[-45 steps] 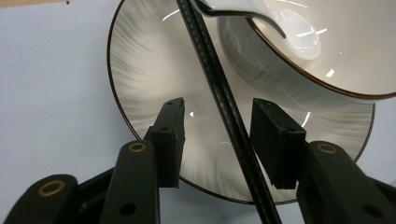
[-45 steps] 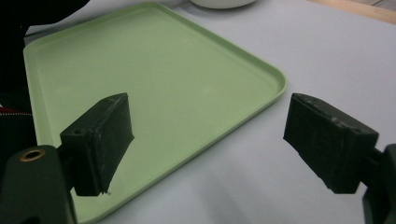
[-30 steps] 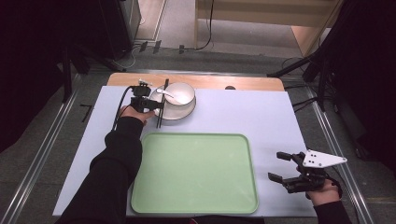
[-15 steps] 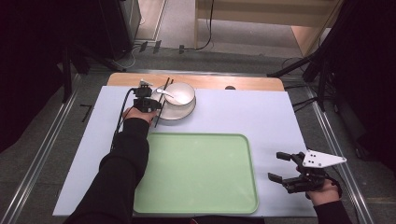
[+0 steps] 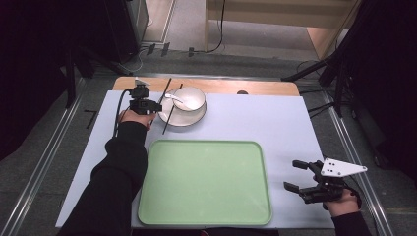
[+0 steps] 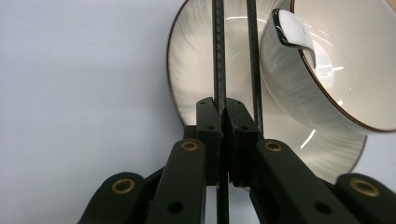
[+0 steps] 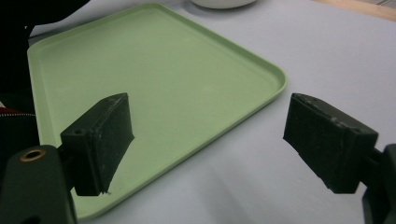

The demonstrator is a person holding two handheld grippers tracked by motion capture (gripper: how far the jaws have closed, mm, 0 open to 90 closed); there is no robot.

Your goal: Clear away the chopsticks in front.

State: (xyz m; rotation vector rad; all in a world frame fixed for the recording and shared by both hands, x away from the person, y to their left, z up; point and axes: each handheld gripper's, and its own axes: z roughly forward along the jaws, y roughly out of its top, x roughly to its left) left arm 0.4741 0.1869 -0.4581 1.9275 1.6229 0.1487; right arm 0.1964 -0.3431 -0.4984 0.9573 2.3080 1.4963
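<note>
Black chopsticks (image 6: pixel 219 56), lying beside the bowl (image 5: pixel 189 99) at upper left of the high view, are now sitting pinched in my left gripper (image 6: pixel 223 122) jaws. Carrying them to the green tray (image 5: pixel 206 216) is remaining; my right gripper (image 5: pixel 296 175) is idling, jaws spread.

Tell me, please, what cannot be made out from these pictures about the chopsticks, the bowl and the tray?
- Chopsticks: left gripper view, the top edge cuts off their far ends; the left gripper covers part of their length. Whether both are clamped is unclear.
- Bowl: left gripper view, the right edge cuts it off; the bowl hides the lower part of the spoon.
- Tray: right gripper view, a dark sleeve hides its far left corner.
</note>
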